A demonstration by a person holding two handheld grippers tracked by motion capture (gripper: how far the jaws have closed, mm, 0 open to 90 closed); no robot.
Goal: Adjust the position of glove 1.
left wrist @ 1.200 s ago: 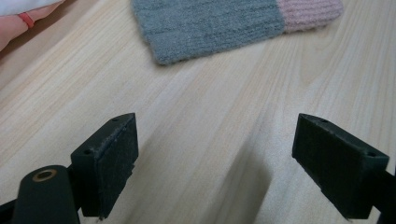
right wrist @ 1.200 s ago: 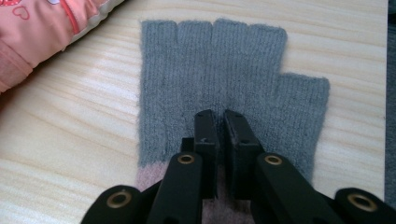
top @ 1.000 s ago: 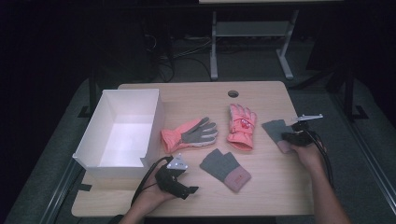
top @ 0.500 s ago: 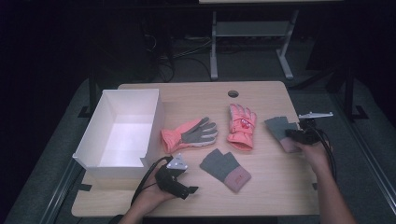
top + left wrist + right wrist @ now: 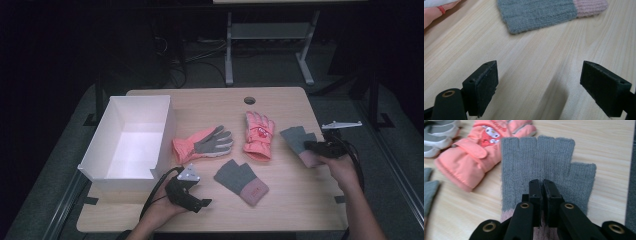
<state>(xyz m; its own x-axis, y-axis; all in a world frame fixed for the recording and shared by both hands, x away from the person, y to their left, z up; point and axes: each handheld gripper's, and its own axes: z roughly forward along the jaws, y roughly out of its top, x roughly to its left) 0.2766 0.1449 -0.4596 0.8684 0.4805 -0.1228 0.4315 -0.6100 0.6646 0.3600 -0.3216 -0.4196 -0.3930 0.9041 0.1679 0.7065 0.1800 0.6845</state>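
Note:
My right gripper point(image 5: 314, 148) is shut on a grey fingerless knit glove point(image 5: 296, 137) near its pink cuff, at the table's right edge. In the right gripper view the jaws point(image 5: 542, 185) pinch the knit just above the cuff, and the grey glove point(image 5: 544, 157) spreads out ahead with its finger stubs pointing away. The matching grey glove with a pink cuff point(image 5: 241, 180) lies flat at front centre. My left gripper point(image 5: 202, 204) rests open near the front edge, and its jaws point(image 5: 539, 85) stand wide over bare wood, short of that second glove point(image 5: 541, 12).
Two pink ski gloves lie mid-table: one palm up with a grey palm point(image 5: 202, 144), one back up point(image 5: 259, 134) close to the held glove. An open white box point(image 5: 164, 132) stands at the left. The wooden table point(image 5: 300, 200) has a cable hole point(image 5: 249, 100) at the back.
My right gripper has risen a little and drifted right with the grey glove in its jaws. The left gripper and the other gloves have not moved.

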